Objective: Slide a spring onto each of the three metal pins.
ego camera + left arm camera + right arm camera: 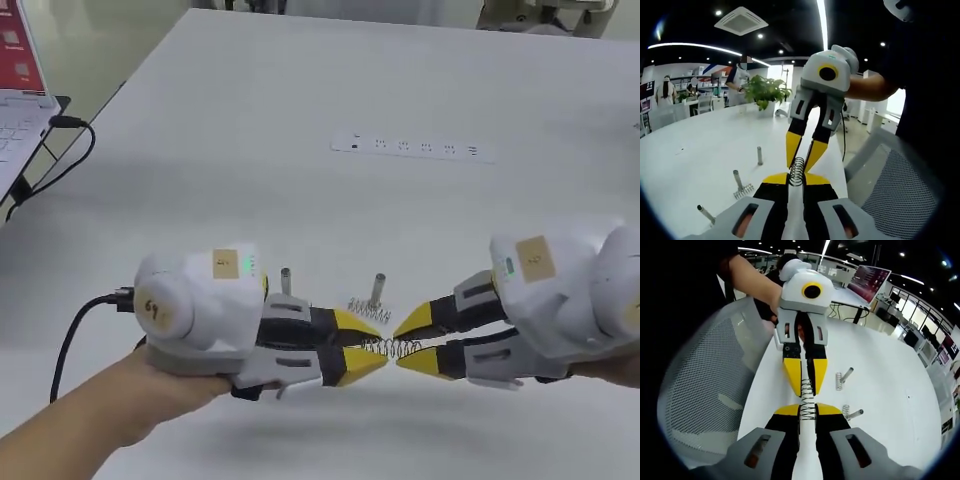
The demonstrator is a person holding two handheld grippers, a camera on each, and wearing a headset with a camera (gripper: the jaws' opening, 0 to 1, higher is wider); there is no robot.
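Observation:
A small steel spring (392, 348) hangs level above the table's front edge, one end in each gripper. My left gripper (378, 352) is shut on its left end and my right gripper (403, 346) on its right end, yellow tips nearly meeting. The left gripper view shows the spring (797, 170) between my own jaws, with the right gripper (800, 165) reaching in from above. Two upright metal pins (286, 281) (379, 288) stand just behind the grippers. A third pin (705, 214) appears in the left gripper view. A loose spring (368, 309) lies by the right pin's base.
A white power strip (412, 147) lies across the middle of the white table (250, 120). A laptop (15, 90) and black cable (55, 165) sit at the far left. A grey mesh chair (890, 185) is beside the table edge.

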